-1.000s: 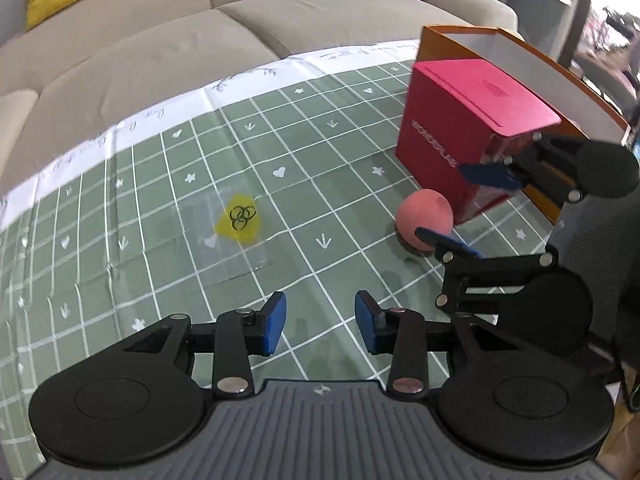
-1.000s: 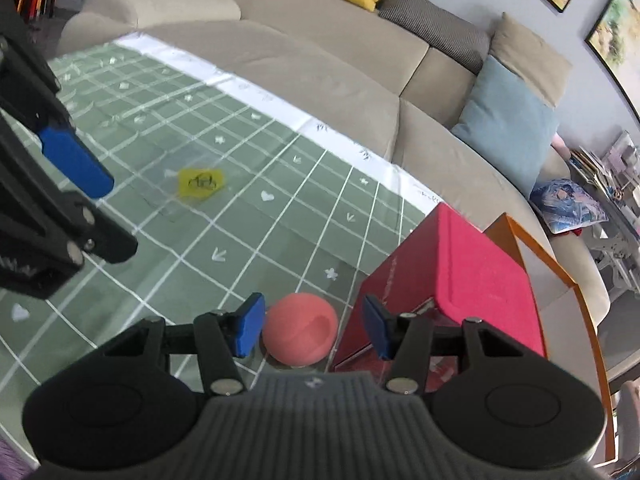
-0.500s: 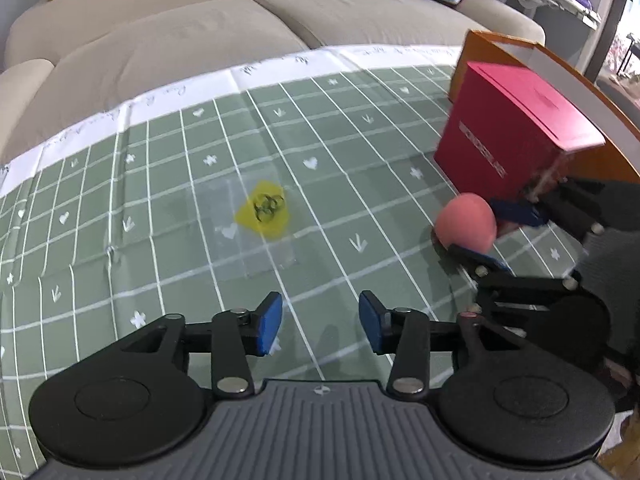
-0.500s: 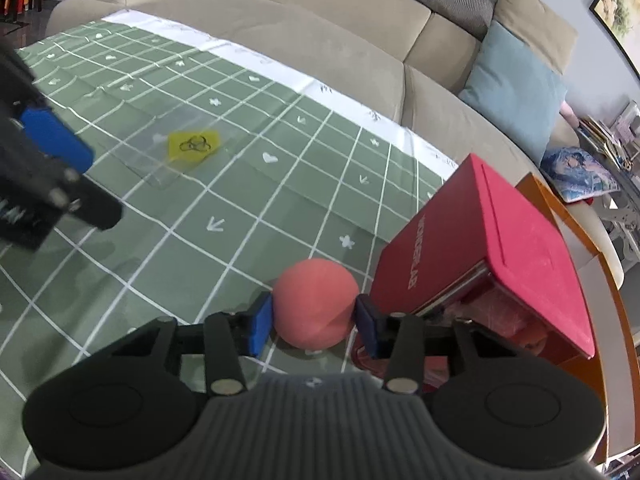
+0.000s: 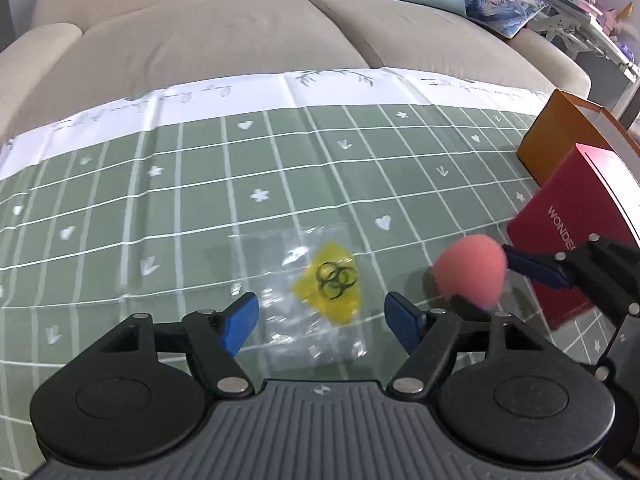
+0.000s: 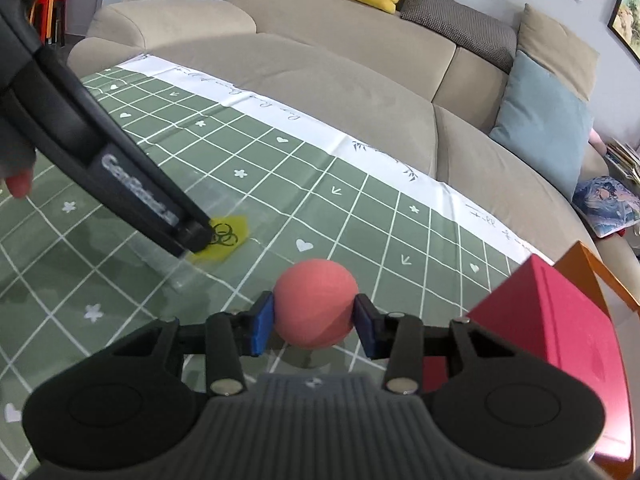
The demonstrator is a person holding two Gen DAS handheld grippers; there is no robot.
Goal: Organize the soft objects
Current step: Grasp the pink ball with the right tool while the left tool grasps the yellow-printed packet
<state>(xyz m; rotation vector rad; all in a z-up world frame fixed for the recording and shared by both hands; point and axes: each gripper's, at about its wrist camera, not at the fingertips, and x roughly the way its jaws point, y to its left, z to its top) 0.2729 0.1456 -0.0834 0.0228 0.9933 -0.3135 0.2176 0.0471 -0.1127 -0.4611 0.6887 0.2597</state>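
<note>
A soft pink ball [image 6: 316, 303] hangs just above the green checked cloth [image 6: 360, 208], with my right gripper [image 6: 315, 322] shut on it, both blue pads pressed to its sides. In the left wrist view the same pink ball [image 5: 471, 270] shows at the right in that gripper's fingers. A clear plastic bag with a yellow biohazard label [image 5: 332, 282] lies flat on the cloth. My left gripper [image 5: 320, 322] hovers over the bag's near part, its jaws opening wide, pads not touching it. In the right wrist view the left gripper's arm covers part of the yellow label [image 6: 226, 238].
A red box [image 6: 560, 328] stands at the right on the cloth, with an orange box [image 5: 568, 140] behind it. A beige sofa [image 5: 240, 40] with cushions runs along the far side. A person's finger [image 6: 18, 184] shows at the left edge.
My right gripper closed on the pink ball and lifted it off the cloth. My left gripper moved over the plastic bag and its jaws spread wider.
</note>
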